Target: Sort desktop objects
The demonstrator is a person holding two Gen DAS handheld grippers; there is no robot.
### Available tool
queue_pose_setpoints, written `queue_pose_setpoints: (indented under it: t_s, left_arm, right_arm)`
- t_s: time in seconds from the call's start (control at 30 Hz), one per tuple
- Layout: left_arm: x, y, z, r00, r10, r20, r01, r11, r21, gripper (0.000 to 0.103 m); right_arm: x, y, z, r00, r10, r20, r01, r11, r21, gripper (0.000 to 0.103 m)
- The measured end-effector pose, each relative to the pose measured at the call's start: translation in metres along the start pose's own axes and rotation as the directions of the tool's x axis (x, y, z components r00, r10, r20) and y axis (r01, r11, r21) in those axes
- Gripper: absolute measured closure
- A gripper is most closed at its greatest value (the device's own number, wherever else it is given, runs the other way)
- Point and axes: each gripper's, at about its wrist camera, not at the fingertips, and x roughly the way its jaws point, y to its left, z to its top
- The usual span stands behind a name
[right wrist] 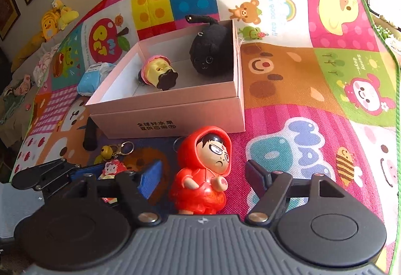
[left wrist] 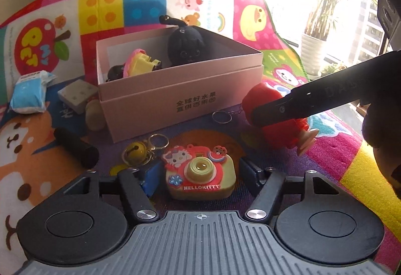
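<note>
Pink box (right wrist: 175, 109): 2 toys inside. L gripper (left wrist: 200, 172) spread, 1 camera toy (left wrist: 200, 172) btwn fingers; R gripper (right wrist: 203, 172) spread, 1 red figure (right wrist: 203, 174) btwn fingers.

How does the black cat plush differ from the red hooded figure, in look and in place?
The black cat plush looks soft and fuzzy; the red hooded figure is glossy plastic. The plush lies inside the pink box; the figure lies on the mat in front of it, between the open fingers of the right gripper. Both have drawn faces.
</note>
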Motion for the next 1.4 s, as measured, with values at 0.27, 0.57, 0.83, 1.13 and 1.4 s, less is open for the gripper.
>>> queue_pose_setpoints:
  t_s: [0.27, 0.57, 0.83, 1.13, 1.4]
  left_arm:
    - [-0.027, -0.009, -0.003, 1.000, 0.001, 0.007, -0.001, 0.997, 0.078, 0.042]
    - [-0.135, -0.002, 0.052, 0.950, 0.045, 0.310, -0.090, 0.987, 0.134, 0.042]
    - [-0.104, 0.028, 0.121, 0.917, 0.103, 0.385, -0.117, 0.993, 0.013, 0.042]
    - [-0.020, 0.066, 0.105, 0.964, 0.084, 0.252, -0.054, 0.991, -0.124, 0.012]
    - [-0.058, 0.089, 0.051, 0.958, 0.193, 0.210, -0.159, 0.973, -0.166, 0.006]
  right_arm:
    - [-0.018, 0.021, -0.002, 0.997, -0.034, -0.062, 0.028, 0.995, -0.093, 0.056]
    - [-0.142, 0.055, 0.037, 0.961, 0.052, 0.272, 0.000, 0.983, -0.186, 0.056]
    - [-0.166, 0.100, 0.076, 0.845, 0.040, 0.533, 0.113, 0.961, -0.251, 0.056]
    - [-0.106, 0.070, 0.096, 0.909, -0.033, 0.416, 0.108, 0.981, -0.161, 0.056]
    - [-0.030, 0.045, 0.106, 0.966, -0.033, 0.257, 0.053, 0.996, -0.071, 0.056]
